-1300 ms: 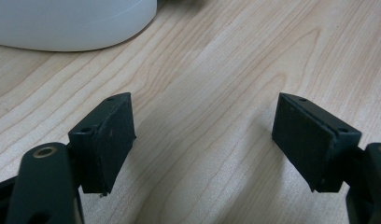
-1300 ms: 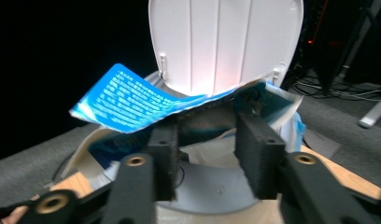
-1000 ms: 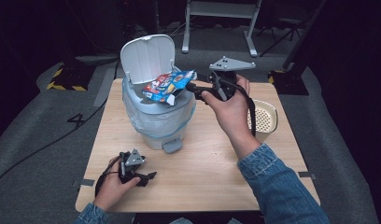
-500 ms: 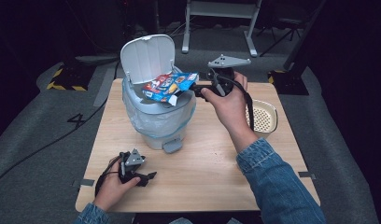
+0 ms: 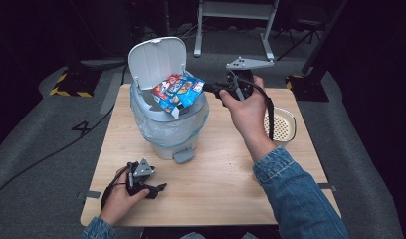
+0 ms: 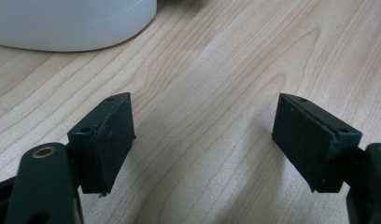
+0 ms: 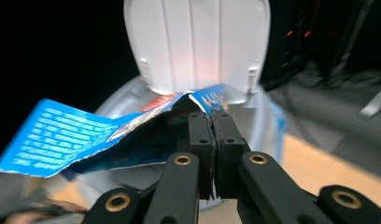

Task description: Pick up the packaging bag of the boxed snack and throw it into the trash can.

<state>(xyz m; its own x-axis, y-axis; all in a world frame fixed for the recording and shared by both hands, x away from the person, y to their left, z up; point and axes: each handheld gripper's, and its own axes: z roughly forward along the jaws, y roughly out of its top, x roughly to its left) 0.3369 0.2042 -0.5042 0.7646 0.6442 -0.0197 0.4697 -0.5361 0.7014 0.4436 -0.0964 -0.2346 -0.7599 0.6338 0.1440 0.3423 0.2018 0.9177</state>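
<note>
Snack wrapper [image 5: 178,91] lies across open pedal bin [image 5: 168,124], not yet dropped in; right gripper [image 5: 209,88] just closed, pinching wrapper edge; left gripper [image 5: 161,188] open, idle on surface [image 5: 231,179].

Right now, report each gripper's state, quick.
Left gripper: open, nothing between its jaws, low over the wooden table.
Right gripper: jaws have just closed, shut on the blue snack wrapper above the open bin.
</note>
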